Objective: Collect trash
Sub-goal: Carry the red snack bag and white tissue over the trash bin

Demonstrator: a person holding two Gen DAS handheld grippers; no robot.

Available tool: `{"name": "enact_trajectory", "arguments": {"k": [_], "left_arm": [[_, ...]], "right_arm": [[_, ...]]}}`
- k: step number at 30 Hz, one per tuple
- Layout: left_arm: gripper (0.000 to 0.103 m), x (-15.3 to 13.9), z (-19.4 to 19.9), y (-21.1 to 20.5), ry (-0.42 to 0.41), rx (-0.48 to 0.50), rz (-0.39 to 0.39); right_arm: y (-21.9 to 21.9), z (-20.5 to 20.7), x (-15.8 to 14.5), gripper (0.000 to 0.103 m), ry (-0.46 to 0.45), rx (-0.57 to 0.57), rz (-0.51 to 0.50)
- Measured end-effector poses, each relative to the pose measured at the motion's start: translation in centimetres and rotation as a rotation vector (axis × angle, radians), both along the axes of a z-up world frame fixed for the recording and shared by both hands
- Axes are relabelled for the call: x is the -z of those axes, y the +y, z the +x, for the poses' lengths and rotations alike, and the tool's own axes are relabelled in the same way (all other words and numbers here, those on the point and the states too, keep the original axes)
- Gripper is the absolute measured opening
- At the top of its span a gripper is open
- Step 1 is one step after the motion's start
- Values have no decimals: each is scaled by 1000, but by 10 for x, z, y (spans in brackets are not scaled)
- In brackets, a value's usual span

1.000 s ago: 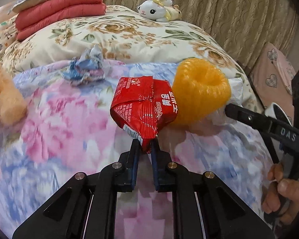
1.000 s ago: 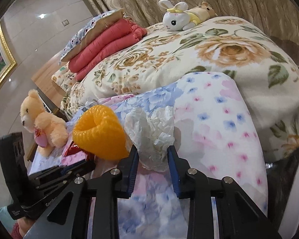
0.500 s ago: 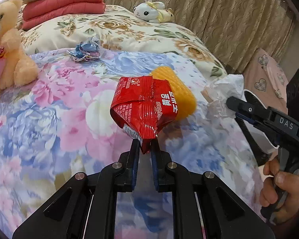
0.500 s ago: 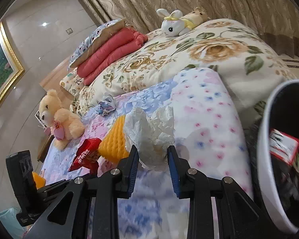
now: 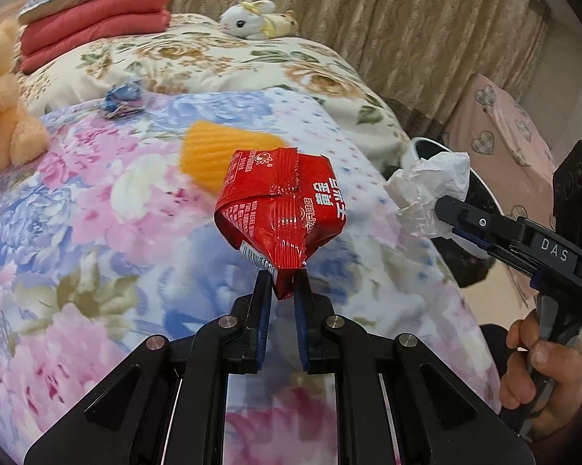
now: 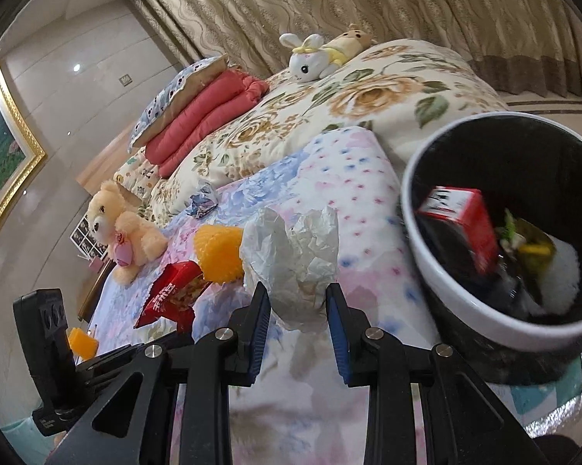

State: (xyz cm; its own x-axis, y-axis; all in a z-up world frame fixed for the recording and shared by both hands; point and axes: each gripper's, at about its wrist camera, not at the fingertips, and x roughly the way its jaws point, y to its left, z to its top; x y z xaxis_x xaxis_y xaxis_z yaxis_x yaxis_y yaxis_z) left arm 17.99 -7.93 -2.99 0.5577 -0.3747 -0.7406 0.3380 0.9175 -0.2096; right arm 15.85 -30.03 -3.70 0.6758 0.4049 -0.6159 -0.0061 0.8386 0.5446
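My left gripper [image 5: 282, 290] is shut on a red snack wrapper [image 5: 281, 213] and holds it above the floral bed cover. The wrapper also shows in the right wrist view [image 6: 173, 294]. My right gripper [image 6: 297, 306] is shut on a crumpled white tissue [image 6: 295, 259]; the tissue also shows in the left wrist view [image 5: 430, 193]. A white bin with a black inside [image 6: 438, 283] stands to the right of the bed, holding a red box [image 6: 461, 224] and other trash. An orange foam net [image 5: 217, 151] and a blue crumpled wrapper [image 5: 122, 97] lie on the bed.
A plush bear [image 6: 120, 236] sits at the bed's left side. A plush rabbit [image 5: 252, 19] lies on the flowered quilt at the back. Folded red blankets [image 5: 93, 27] are stacked at the back left. Curtains hang behind. A pink heart-patterned seat [image 5: 504, 143] stands at right.
Both grippers have drawn back from the bed and swung right with their loads. The bin has come much closer in the right wrist view.
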Motion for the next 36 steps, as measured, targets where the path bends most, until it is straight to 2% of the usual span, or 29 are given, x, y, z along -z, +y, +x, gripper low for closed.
{"name": "enact_trajectory", "arguments": {"k": [21,36], "left_arm": [[11,-14,-17,-75,-23,138,12],[11,-24,-17,-124,-42,221,31]], "right_arm": [[-67,-46,-13,29,-31,141,14],[-108,-59,-14,30,-36,232,11]]}}
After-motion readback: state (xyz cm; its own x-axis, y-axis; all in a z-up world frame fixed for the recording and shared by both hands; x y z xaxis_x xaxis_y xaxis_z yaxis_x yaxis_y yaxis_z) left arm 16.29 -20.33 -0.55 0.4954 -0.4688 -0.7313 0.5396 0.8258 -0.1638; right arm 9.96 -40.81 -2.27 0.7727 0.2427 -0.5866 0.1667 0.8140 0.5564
